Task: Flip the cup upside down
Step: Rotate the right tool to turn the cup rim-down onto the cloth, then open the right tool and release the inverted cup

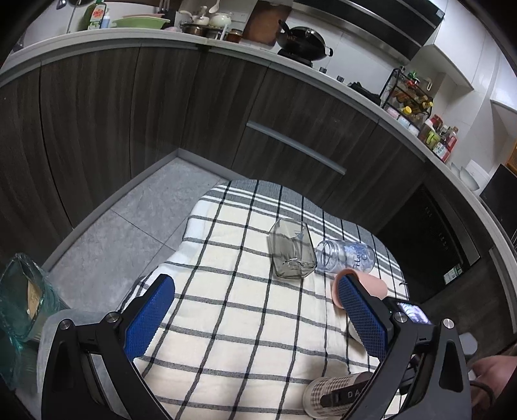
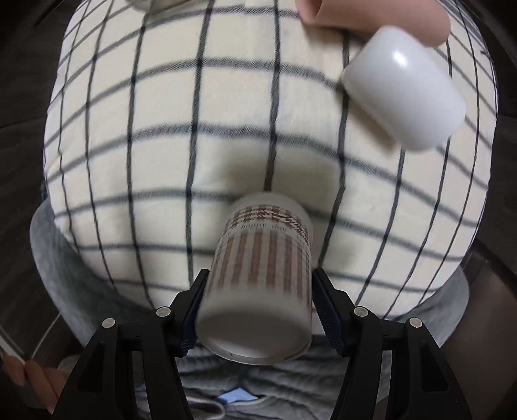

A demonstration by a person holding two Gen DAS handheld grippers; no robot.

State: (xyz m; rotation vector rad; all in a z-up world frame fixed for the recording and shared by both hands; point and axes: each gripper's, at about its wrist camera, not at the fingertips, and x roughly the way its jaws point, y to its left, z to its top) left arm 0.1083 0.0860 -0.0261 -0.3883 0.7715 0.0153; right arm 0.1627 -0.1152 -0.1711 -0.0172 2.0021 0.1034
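Observation:
A checked-pattern cup (image 2: 261,274) with brown stripes is held in my right gripper (image 2: 258,303), shut on its sides near the base; the base faces the camera and the mouth points down toward the plaid cloth (image 2: 161,145). The same cup (image 1: 336,392) shows at the bottom of the left wrist view, clamped by the right gripper's black finger. My left gripper (image 1: 255,310) is open and empty above the cloth (image 1: 242,323).
On the cloth lie a white cup (image 2: 404,87) and a pink cup (image 2: 371,13) on their sides. The left view shows a grey square glass (image 1: 290,248), a clear bottle (image 1: 345,255) and the pink cup (image 1: 371,284). Kitchen cabinets (image 1: 194,113) stand behind.

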